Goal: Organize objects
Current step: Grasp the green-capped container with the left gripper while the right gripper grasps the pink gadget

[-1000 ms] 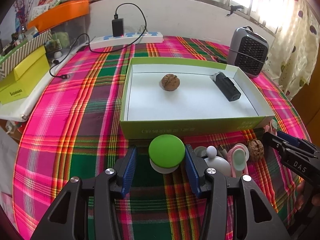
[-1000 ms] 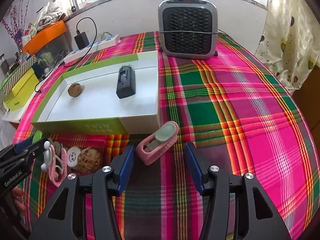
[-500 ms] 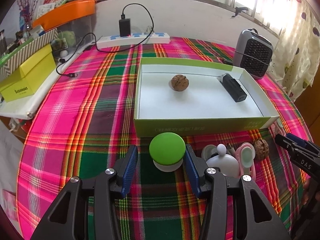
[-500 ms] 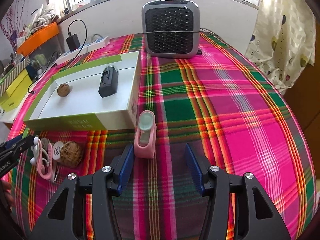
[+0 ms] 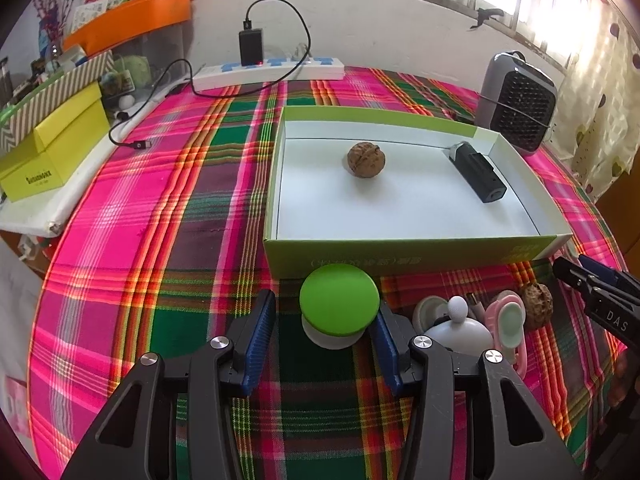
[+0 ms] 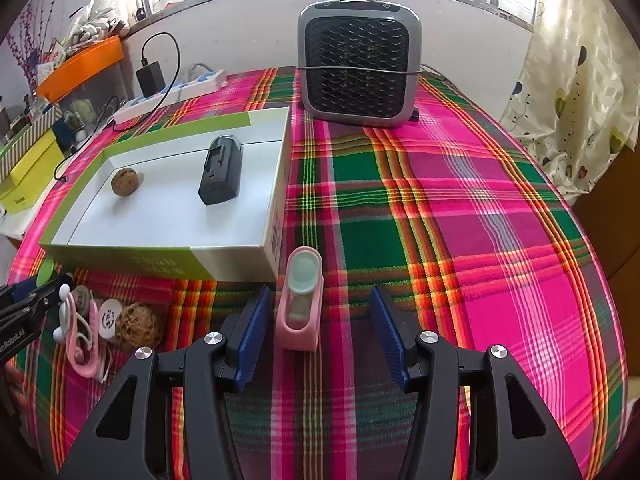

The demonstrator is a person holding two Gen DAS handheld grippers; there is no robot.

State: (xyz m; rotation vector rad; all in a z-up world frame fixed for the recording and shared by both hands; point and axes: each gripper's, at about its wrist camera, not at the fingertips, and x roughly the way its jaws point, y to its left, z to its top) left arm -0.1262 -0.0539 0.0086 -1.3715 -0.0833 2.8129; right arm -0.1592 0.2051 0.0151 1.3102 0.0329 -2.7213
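Currently both tools sit at pre-grasp. Box (image 5: 408, 254) lies ahead of each tool on the counter (image 6: 460, 208), w/ walnut (image 5: 366, 159) and black device (image 5: 478, 172) inside. Left tool (image 5: 326, 328): jaws open around green-capped piece (image 5: 339, 305), right pad about touching, no clamp. Right tool (image 6: 316, 320): half open, pink clip (image 6: 301, 300) between pads, untouched. Next: close, lift, carry fwd into box.
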